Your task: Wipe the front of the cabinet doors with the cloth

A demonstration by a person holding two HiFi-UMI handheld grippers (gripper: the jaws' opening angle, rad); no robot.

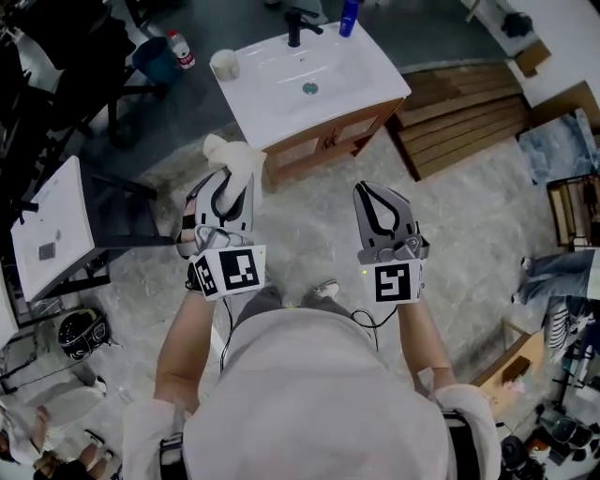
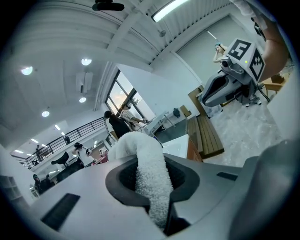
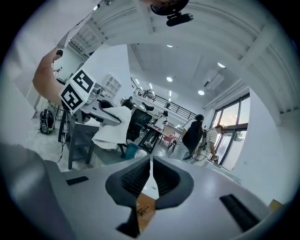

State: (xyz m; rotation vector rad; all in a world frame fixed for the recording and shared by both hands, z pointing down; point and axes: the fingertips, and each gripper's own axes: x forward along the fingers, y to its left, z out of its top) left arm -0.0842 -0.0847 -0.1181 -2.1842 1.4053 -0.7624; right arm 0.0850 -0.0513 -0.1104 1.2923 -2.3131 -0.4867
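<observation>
The cabinet is a low vanity with a white sink top [image 1: 309, 80] and wooden doors [image 1: 328, 141], standing on the floor ahead of me. A cream terry cloth [image 1: 234, 157] sticks out of my left gripper [image 1: 228, 178], which is shut on it just short of the cabinet's left corner. In the left gripper view the cloth [image 2: 147, 173] runs up between the pads and folds over. My right gripper [image 1: 368, 190] hangs level with the left one, to the right of the doors and apart from them. Its pads [image 3: 136, 180] meet with only a thin slit between them and hold nothing.
A black faucet [image 1: 298, 26], a blue bottle [image 1: 349, 16] and a white cup [image 1: 224, 64] stand on the sink top. A wooden pallet [image 1: 464, 108] lies right of the cabinet. A white table [image 1: 52, 234] and a dark chair stand to my left. People stand far off.
</observation>
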